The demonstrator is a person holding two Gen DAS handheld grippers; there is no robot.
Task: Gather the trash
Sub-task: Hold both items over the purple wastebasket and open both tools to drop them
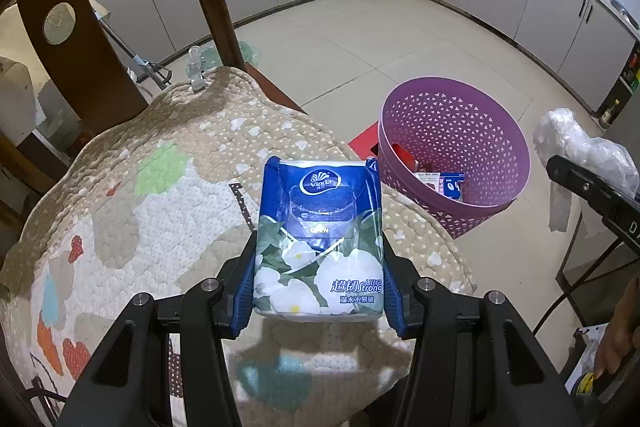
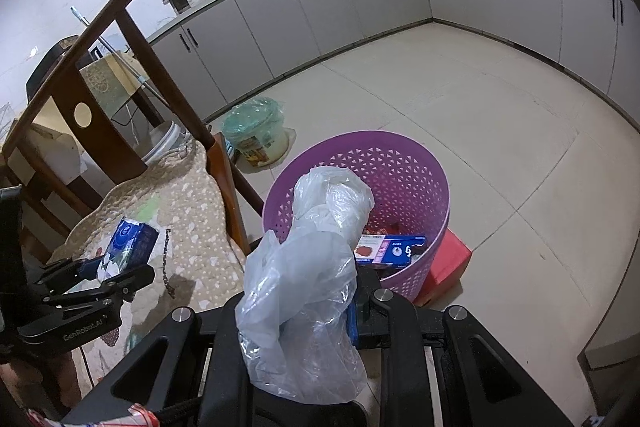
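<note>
Holding both loads: left gripper point(image 1: 318, 247) clamped on tissue pack point(image 1: 320, 227) over the chair cushion point(image 1: 140, 195), right gripper point(image 2: 320, 307) pinching plastic bag point(image 2: 308, 275) just short of the purple basket point(image 2: 400, 163). Bag is light and billowy, so releasing early could let it drape on the near rim or drift to the floor

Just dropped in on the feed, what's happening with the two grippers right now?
A person is clearing trash with a gripper in each hand. The left gripper is clamped on a blue tissue pack above the quilted chair cushion. The right gripper is shut on a crumpled clear plastic bag, held near the purple basket on the floor, which already has a few boxes inside. Neither item is in the basket yet.
</note>
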